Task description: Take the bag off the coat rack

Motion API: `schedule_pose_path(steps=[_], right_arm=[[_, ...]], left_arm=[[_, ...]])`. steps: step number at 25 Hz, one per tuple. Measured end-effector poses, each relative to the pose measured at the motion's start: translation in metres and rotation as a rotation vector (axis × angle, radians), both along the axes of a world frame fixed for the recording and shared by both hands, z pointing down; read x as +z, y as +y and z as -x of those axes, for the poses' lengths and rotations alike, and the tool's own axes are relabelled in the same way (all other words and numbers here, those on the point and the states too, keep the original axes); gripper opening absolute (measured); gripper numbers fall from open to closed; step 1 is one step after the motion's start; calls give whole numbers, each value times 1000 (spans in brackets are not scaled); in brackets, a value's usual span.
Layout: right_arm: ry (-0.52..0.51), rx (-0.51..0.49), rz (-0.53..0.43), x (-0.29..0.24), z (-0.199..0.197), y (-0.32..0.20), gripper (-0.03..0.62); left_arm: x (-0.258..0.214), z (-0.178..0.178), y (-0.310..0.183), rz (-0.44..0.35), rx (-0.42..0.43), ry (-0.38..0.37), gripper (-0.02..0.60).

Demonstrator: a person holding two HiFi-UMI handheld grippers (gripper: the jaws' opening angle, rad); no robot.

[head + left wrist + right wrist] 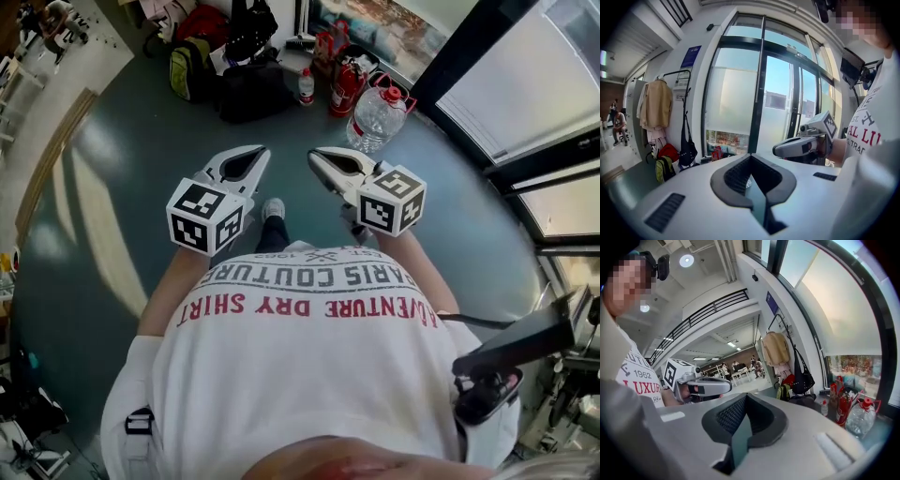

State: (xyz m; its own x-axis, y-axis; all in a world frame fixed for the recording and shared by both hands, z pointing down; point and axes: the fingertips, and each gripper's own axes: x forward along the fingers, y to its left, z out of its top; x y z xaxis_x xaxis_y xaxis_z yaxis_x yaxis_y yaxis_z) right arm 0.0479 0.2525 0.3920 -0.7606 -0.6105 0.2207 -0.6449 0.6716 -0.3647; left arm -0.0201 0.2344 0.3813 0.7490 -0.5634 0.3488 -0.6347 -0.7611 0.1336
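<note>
A black studded shoulder bag [687, 151] hangs by its straps from the black coat rack [683, 75] against the wall, beside a beige coat [656, 108]. In the right gripper view the black bag [802, 378] hangs right of the coat [776, 348]. From the head view the bag [248, 28] is far ahead at the top. I hold both grippers at chest height, well short of the rack. My left gripper [255, 152] and right gripper [315, 157] are both shut and hold nothing.
Under the rack lie a yellow-green backpack [189, 67], a red bag [669, 152] and a black bag [253, 92]. To the right stand red fire extinguishers [345, 86], a small bottle [306, 86] and a large water jug [377, 117]. Glass doors [778, 103] run along the right.
</note>
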Motion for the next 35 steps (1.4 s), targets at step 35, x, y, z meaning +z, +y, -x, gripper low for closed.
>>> schedule_pose_path(steps=[35], right_arm=[[53,-85,-30,-6,52,-682,-2]], left_arm=[[-7,62,-655,20,-126,117,2]])
